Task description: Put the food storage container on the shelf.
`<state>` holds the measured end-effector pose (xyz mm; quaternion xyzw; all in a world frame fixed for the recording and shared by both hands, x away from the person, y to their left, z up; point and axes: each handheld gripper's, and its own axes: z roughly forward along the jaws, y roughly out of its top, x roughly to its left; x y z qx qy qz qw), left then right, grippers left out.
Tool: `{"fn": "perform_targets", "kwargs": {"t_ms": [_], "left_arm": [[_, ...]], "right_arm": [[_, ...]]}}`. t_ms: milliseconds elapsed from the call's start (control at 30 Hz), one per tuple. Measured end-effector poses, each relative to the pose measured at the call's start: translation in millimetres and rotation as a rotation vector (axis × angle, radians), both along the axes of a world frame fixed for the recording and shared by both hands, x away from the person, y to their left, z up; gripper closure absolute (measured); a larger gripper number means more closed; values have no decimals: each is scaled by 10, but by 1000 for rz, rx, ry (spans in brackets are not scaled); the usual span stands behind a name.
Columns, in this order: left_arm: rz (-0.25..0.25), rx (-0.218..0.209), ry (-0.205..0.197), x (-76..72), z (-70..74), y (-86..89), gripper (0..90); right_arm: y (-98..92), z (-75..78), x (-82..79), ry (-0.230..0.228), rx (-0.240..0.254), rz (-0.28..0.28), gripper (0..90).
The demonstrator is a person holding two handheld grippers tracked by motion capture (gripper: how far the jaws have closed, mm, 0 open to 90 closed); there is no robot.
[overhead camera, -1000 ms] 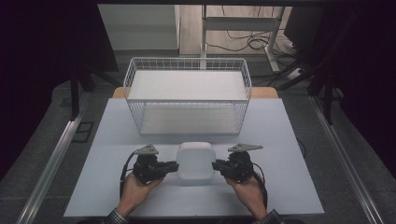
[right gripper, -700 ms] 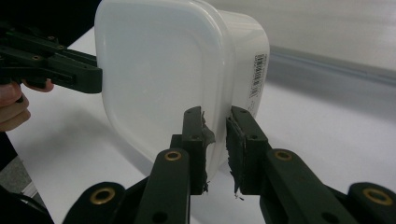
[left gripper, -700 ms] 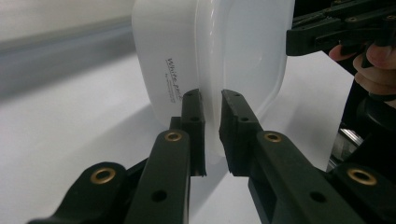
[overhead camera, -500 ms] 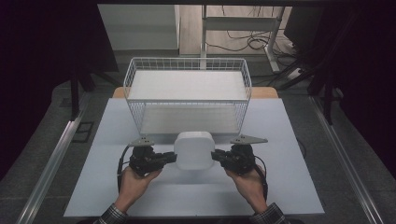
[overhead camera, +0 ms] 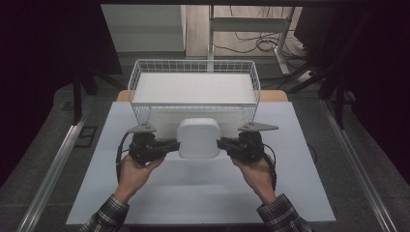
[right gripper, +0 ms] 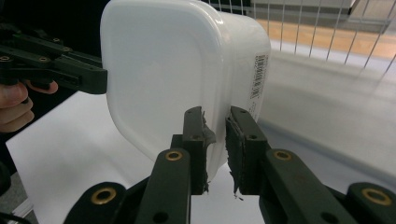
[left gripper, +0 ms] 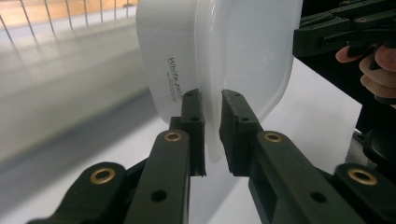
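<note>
A white square plastic container (overhead camera: 198, 137) with a lid hangs above the table, just in front of the wire basket (overhead camera: 145, 113). My left gripper (overhead camera: 171, 145) is shut on the rim at its left side. Seen along that gripper's own jaws, the thin edge of the container (left gripper: 224, 70) is pinched between the two pads. My right gripper (overhead camera: 225, 144) is shut on the rim at the container's right side. In the right gripper view the container (right gripper: 163, 70) stands on edge between the jaws, with a barcode label on its wall.
The white wire basket stands at the far middle of the white tabletop (overhead camera: 193, 193), its floor white. Dark floor and metal rails (overhead camera: 53, 164) flank the table. A desk frame and cables (overhead camera: 251, 43) lie beyond the basket.
Both grippers have lifted the container off the table together and carried it farther away, toward the basket. The grip on each side is unchanged.
</note>
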<state>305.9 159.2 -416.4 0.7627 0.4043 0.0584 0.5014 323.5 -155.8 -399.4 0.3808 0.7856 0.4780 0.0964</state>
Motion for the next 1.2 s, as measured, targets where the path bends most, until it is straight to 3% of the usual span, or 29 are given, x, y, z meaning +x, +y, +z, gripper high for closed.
{"fn": "perform_targets", "kwargs": {"t_ms": [133,500,767,1000,1200], "left_arm": [[12,16,-28,81,235,41,805],[32,2,-68,272,619,145,804],[58,20,-102,471,974,192,802],[70,31,-102,639,1107,191,800],[98,28,-64,855,1125,189,791]], "right_arm": [[41,177,100,-19,21,4,772],[164,593,313,-67,32,6,774],[243,903,515,-96,45,-6,774],[271,1030,698,-102,53,-24,773],[317,1076,868,-85,44,-43,773]]}}
